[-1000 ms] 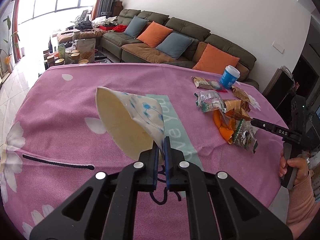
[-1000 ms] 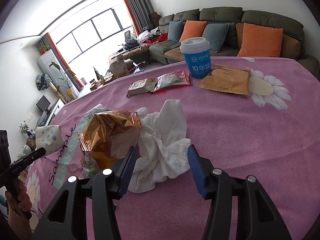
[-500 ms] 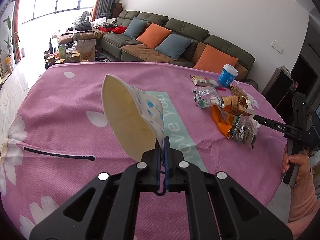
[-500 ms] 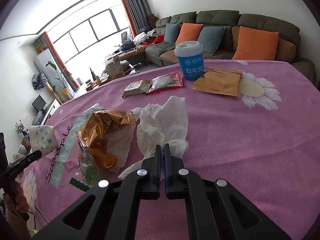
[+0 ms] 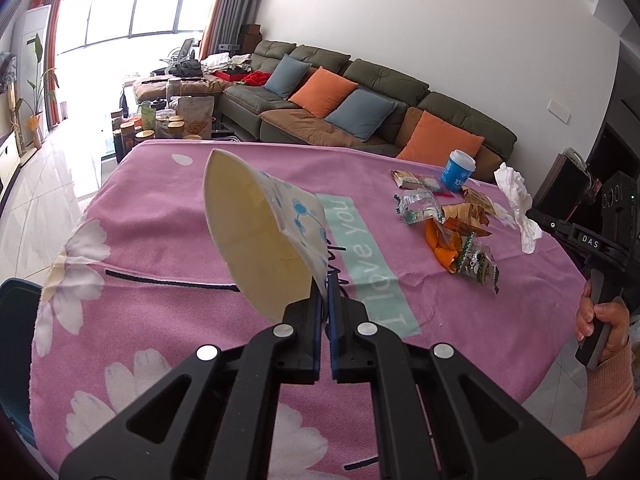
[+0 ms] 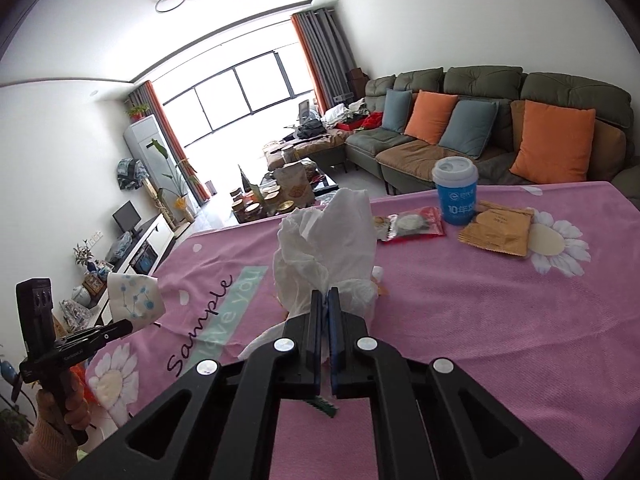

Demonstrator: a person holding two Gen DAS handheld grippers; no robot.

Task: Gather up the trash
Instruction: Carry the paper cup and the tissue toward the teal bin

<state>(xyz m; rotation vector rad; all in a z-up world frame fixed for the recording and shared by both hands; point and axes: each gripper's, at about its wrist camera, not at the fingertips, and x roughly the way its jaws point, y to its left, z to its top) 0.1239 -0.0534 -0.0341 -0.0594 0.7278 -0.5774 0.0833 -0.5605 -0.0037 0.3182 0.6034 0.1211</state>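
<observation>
Right wrist view: right gripper [image 6: 325, 298] clamped on crumpled tissue [image 6: 328, 240], lifted clear of desk [image 6: 500, 320] for binning. Left gripper [image 5: 325, 300] pinching paper bag [image 5: 260, 232], mouth gaping, presumably to receive trash.

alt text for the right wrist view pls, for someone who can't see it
The right gripper is shut on a crumpled white tissue, held above a pink flowered tablecloth. Behind it lie a blue paper cup and snack wrappers; at far left, the left gripper holds a patterned paper bag.
</observation>
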